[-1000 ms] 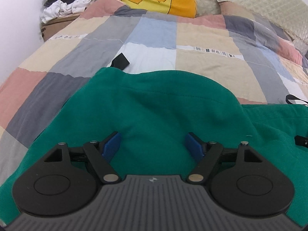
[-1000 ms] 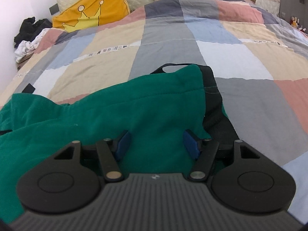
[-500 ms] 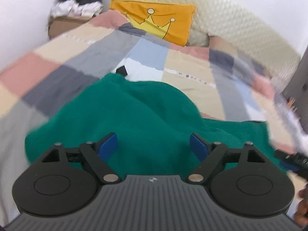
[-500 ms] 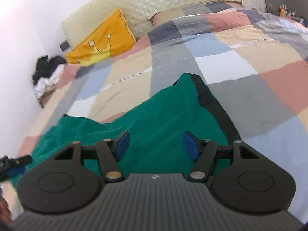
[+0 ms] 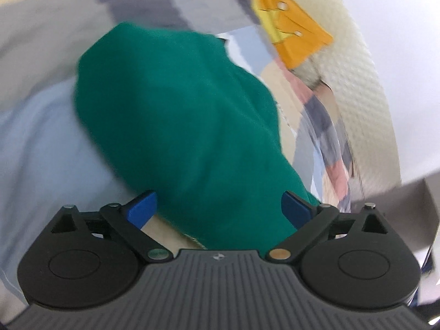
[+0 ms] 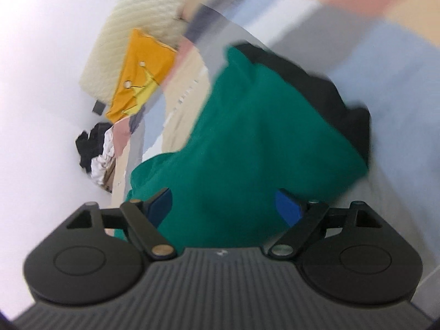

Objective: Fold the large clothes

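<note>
Well, I see the green garment [image 5: 187, 126] bunched, black-trimmed, on the patchwork bedspread [image 5: 35, 137]; my left gripper [image 5: 218, 210] and right gripper [image 6: 224, 206] are opening, cloth between them, pads not pressing.

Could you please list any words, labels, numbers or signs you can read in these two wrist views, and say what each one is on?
None can be read.
Patchwork quilt: a white strip of printed marks, too blurred to read.
Orange cushion: a yellow crown drawing, no words.
Left gripper body: a small round emblem, no letters.
Green garment: no label visible.
</note>
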A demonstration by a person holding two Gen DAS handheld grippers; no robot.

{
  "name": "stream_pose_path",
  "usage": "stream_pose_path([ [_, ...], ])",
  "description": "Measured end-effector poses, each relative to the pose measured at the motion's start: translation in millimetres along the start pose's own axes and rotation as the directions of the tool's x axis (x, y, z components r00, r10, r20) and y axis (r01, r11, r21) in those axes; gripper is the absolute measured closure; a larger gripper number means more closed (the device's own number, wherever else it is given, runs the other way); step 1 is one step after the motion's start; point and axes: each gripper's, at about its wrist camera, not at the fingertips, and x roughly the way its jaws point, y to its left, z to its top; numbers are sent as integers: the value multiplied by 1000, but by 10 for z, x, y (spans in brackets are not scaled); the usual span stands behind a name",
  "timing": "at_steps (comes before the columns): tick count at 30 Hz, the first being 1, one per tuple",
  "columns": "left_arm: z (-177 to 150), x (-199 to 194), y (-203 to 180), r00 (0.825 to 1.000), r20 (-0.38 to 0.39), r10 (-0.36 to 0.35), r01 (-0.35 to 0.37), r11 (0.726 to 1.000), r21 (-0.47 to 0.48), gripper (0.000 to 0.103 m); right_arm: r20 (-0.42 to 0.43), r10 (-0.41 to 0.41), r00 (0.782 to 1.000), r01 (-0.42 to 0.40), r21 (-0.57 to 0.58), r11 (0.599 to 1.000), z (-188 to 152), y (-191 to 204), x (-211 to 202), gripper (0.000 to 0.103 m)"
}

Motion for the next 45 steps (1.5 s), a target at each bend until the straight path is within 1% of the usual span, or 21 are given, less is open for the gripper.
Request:
stream_pose_path([
  [4,33,14,250,1000,-13,-3,2,990,-142,1,-27,17,1000,-12,172,985,-33,-242,96,18],
  [7,40,62,382,999,-19,30,-34,978,-205,1,-35,1,999,8,262,965,-67,-365,137,19],
  [9,37,111,480,999,-32,26,-33,967,-253,1,-52,-11,999,28,334,942,-101,-478,165,18],
  [12,17,194,582,999,-54,-6,-12,946,-323,1,-69,22,997,9,422,907,-170,-586,241,14],
  [15,-16,249,621,997,-55,-45,23,933,-360,1,-60,39,997,-10,423,906,-200,-543,287,10],
  [17,-56,315,615,994,-72,-79,47,927,-373,1,-60,91,994,-58,417,907,-221,-491,360,11],
  [19,-93,377,602,989,-92,-116,71,919,-388,2,-95,126,988,-78,401,913,-288,-418,471,10],
  [21,-117,452,572,984,-115,-133,80,920,-384,2,-106,139,985,-90,375,922,-342,-347,555,11],
  [22,-131,465,561,984,-117,-133,80,923,-377,4,-104,145,984,-98,368,925,-357,-316,586,11],
  [23,-145,468,548,986,-110,-129,79,926,-370,10,-99,149,984,-104,363,926,-366,-298,602,12],
  [24,-133,482,522,987,-103,-126,80,929,-362,16,-94,150,984,-107,357,928,-364,-278,616,20],
  [25,-128,473,507,987,-97,-125,84,932,-353,24,-89,148,985,-109,347,931,-356,-254,620,23],
  [26,-116,457,485,989,-93,-117,78,936,-343,32,-84,138,987,-103,332,938,-353,-226,606,29],
  [27,-112,436,464,990,-89,-109,74,940,-332,36,-78,134,988,-102,321,942,-341,-210,587,33],
  [29,-121,394,410,992,-85,-93,63,950,-305,49,-66,120,991,-96,291,952,-302,-124,569,54],
  [30,-126,363,377,993,-77,-86,60,956,-287,51,-60,114,992,-93,276,957,-289,-83,539,62],
  [32,-133,301,298,995,-62,-83,65,965,-253,57,-54,110,992,-94,244,965,-253,-7,505,69],
  [37,-152,59,132,993,-39,-110,99,971,-218,64,-28,122,992,-114,200,973,-167,149,333,74],
  [41,-249,-265,-55,995,-24,-101,97,986,-138,70,-8,109,994,-107,138,985,-135,331,79,75],
  [43,-279,-405,-141,995,-25,-93,90,988,-124,73,-8,96,995,-95,119,988,-170,373,-75,78],
  [45,-374,-587,-175,996,-26,-89,86,991,-107,75,-13,91,996,-89,104,991,-212,409,-242,85],
])
